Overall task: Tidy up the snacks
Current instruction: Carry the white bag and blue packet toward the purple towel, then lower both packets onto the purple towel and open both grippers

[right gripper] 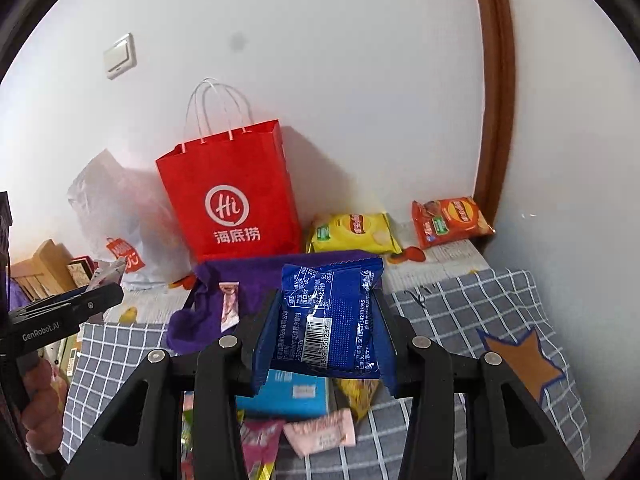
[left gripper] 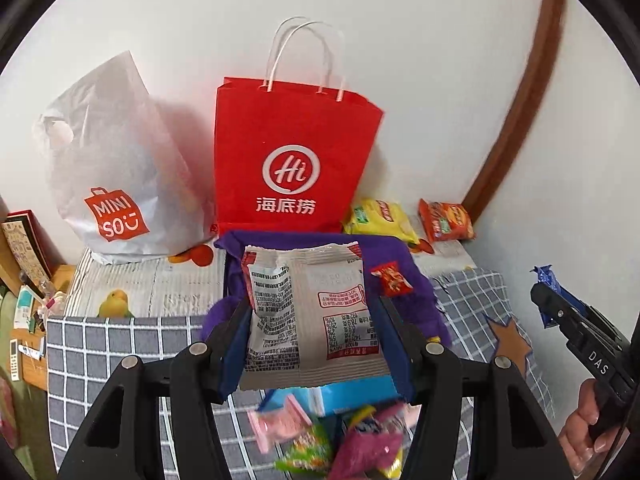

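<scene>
Two packets held, I see. Left hand-held gripper point(left gripper: 314, 320) pinches white packet point(left gripper: 310, 312); right hand-held gripper point(right gripper: 328, 328) pinches blue packet point(right gripper: 330, 320). Purple cloth point(right gripper: 256, 276) straight ahead, below both; left nearer.

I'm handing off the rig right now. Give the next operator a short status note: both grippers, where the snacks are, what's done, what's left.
Left gripper: shut on the white snack packet, held up over the purple cloth.
Right gripper: shut on the blue snack packet, also lifted.
Placed so far, it seems: yellow chip bag and orange chip bag by the wall, right of the red paper bag; a small red candy and a pink packet on the cloth.
Left: both held packets, plus the loose pile near the light blue box.
</scene>
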Tool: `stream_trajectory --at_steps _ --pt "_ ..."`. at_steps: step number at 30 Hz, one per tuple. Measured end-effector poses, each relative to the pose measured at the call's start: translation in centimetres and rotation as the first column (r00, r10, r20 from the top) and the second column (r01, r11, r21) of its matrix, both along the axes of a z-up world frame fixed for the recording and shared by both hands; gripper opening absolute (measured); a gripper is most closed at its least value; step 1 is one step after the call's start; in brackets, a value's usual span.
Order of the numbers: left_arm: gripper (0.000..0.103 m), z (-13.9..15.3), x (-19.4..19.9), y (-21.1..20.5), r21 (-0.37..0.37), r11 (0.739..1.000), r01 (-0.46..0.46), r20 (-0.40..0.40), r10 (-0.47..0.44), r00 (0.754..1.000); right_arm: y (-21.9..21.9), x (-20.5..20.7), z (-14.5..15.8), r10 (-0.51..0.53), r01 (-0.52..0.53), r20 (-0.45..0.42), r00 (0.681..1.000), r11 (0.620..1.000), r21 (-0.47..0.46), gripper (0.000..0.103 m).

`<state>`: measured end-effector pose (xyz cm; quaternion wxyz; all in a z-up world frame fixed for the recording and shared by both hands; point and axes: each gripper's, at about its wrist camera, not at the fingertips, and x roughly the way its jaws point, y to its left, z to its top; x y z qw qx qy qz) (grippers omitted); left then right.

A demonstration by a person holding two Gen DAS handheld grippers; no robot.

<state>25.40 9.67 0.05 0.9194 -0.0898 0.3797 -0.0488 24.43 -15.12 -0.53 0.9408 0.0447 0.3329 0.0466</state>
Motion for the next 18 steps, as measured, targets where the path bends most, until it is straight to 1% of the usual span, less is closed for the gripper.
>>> stream_trajectory --at_steps 7,13,16,18 --pt "0.057 -1.7 5.1 1.4 -0.020 0.999 -0.046 -0.044 0.045 0.998 0.4 6.4 -2.2 0.038 -0.039 -0.056 0.998 0.999 -0.001 0.043" --pt "0.057 -4.0 9.4 2.7 -0.075 0.994 -0.082 -0.096 0.075 0.993 1.3 11.5 -3.7 0.088 -0.086 -0.095 0.992 0.996 0.032 0.043" --pt "0.057 -5.7 10.9 3.5 -0.080 0.992 -0.099 -0.119 0.089 0.989 2.1 13.6 -5.2 0.111 -0.107 -0.124 0.986 0.994 0.036 0.043" --pt "0.057 -6.7 11.5 4.0 -0.078 0.992 -0.097 -0.132 0.086 0.988 2.6 15.0 -6.9 0.131 -0.129 -0.169 0.977 0.991 0.026 0.043"
